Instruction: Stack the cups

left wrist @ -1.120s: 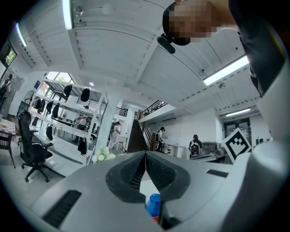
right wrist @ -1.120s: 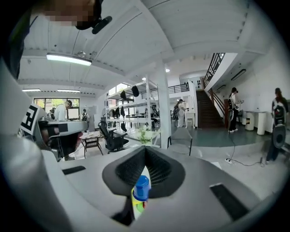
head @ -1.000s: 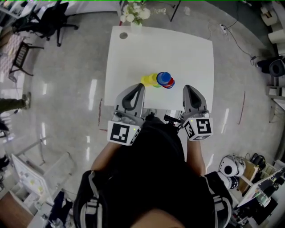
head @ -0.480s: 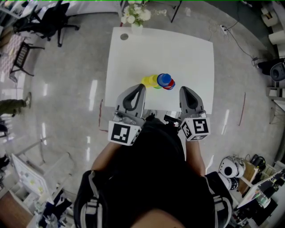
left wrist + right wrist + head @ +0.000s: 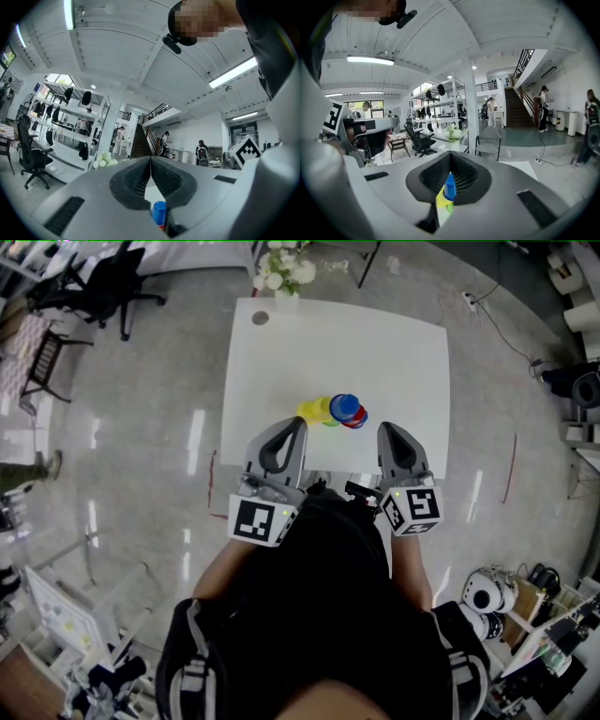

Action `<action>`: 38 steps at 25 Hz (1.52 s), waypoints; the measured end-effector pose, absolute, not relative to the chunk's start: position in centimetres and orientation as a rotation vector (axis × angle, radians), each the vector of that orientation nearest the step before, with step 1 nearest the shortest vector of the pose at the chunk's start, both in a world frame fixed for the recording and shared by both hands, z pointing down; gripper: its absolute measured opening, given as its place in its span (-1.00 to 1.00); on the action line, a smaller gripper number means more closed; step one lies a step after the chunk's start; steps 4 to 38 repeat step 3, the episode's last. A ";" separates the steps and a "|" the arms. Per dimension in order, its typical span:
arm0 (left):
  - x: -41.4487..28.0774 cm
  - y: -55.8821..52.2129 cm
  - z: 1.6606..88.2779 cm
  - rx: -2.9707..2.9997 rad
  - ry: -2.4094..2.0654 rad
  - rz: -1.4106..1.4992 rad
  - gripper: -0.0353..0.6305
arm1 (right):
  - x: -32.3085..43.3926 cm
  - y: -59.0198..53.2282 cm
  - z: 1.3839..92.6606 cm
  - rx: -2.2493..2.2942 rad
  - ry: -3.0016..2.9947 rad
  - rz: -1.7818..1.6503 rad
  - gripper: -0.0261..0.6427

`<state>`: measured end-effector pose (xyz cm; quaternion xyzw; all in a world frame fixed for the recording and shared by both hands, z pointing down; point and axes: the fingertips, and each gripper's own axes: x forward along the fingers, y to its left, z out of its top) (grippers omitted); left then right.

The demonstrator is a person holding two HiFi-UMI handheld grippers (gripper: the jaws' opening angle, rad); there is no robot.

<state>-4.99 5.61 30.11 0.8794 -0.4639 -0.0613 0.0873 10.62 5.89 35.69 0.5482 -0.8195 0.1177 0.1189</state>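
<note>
A tight cluster of cups stands on the white table (image 5: pixel 375 352) near its front edge: a yellow cup (image 5: pixel 310 410), a green cup (image 5: pixel 329 419), a blue cup (image 5: pixel 345 405) on top and a red cup (image 5: pixel 359 418) under it. My left gripper (image 5: pixel 300 421) hovers just left of the cluster, shut and holding nothing. My right gripper (image 5: pixel 384 427) sits to the right of the cups, also shut and holding nothing. In the left gripper view the blue cup (image 5: pixel 158 213) shows below the shut left gripper (image 5: pixel 151 158). The right gripper view shows the blue cup (image 5: pixel 449 186) and yellow cup (image 5: pixel 441 200) behind the shut right gripper (image 5: pixel 450 153).
A vase of white flowers (image 5: pixel 286 273) stands at the table's far edge, with a small round disc (image 5: pixel 260 317) at the far left corner. Office chairs (image 5: pixel 103 282) stand on the glossy floor to the far left. Equipment crowds the right side.
</note>
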 end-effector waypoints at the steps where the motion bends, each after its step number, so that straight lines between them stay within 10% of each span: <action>1: -5.0 5.7 30.1 2.620 -1.381 -0.183 -0.82 | 10.6 6.0 35.8 1.600 -2.395 0.346 -0.85; 38: -4.9 5.8 30.0 2.623 -1.380 -0.185 -0.83 | 10.6 6.2 35.9 1.595 -2.392 0.349 -0.85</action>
